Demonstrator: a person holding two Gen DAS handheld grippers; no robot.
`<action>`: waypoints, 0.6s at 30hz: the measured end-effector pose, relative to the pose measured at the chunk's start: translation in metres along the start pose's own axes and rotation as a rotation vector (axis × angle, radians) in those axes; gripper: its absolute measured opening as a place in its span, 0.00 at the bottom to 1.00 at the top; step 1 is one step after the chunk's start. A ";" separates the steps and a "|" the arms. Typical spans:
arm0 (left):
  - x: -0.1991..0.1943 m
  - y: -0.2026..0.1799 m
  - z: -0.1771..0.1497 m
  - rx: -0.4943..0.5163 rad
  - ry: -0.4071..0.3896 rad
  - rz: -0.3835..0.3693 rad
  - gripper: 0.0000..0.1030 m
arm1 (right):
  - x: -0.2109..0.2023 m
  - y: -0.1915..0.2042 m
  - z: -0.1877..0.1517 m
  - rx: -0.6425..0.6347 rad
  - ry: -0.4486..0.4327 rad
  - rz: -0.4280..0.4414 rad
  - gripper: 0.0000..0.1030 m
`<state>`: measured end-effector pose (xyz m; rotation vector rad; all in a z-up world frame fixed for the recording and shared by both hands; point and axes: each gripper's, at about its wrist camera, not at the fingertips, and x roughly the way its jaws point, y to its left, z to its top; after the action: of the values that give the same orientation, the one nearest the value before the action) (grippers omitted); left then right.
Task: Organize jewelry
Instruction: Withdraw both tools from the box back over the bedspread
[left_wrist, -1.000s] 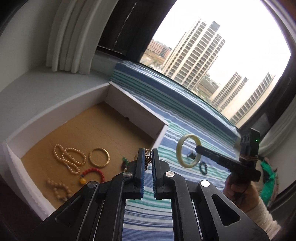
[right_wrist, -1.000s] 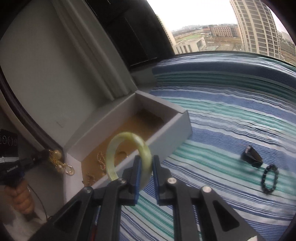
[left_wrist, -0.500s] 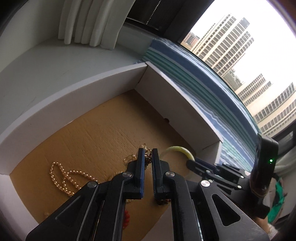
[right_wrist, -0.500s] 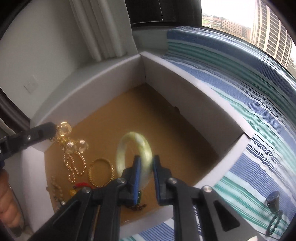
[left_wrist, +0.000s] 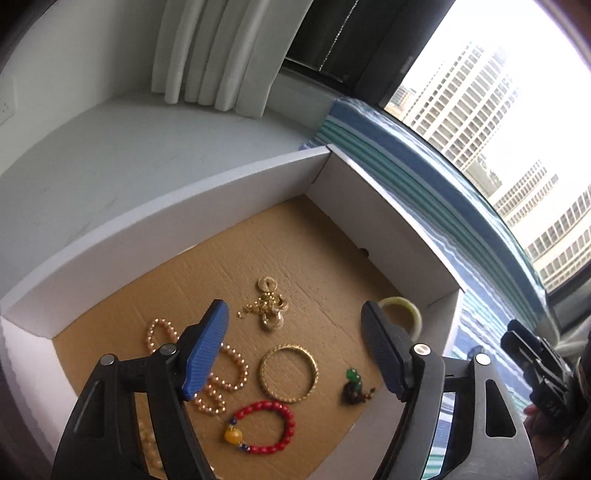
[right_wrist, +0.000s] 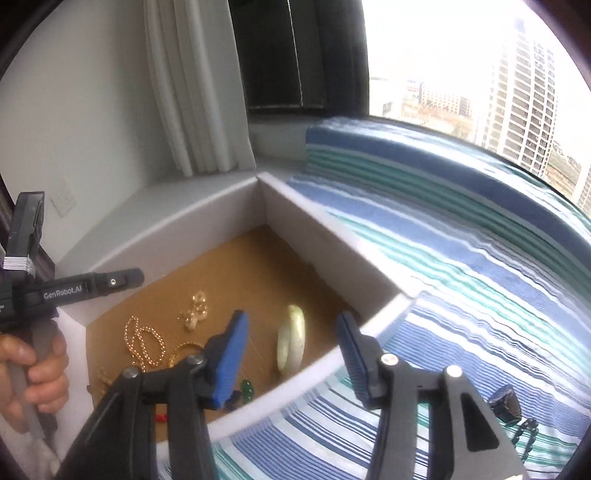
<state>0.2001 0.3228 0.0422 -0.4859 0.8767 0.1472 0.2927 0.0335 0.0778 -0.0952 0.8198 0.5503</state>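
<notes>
Both tongs are opening, nothing between them — gold chain (left_wrist: 269, 307) and pale bangle (right_wrist: 291, 338) lie in the box (left_wrist: 388, 229). I'd lift straight up, clear of its walls.

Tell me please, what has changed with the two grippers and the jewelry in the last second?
Both grippers let go. The left gripper released the gold chain, and the right gripper released the pale green bangle; both pieces now lie in the box, and both jaws are opening. The pearl strand, gold bangle and red bead bracelet stayed put.
</notes>
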 end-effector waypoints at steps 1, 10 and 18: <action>-0.013 -0.003 -0.008 0.017 -0.018 -0.002 0.79 | -0.016 -0.006 -0.009 0.006 -0.024 -0.001 0.58; -0.086 -0.063 -0.132 0.221 -0.074 -0.052 0.96 | -0.120 -0.071 -0.138 0.119 -0.089 -0.125 0.77; -0.048 -0.129 -0.231 0.328 0.022 -0.151 0.97 | -0.163 -0.113 -0.263 0.192 0.042 -0.298 0.79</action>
<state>0.0485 0.1047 -0.0003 -0.2457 0.8625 -0.1394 0.0835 -0.2087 -0.0005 -0.0509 0.8771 0.1884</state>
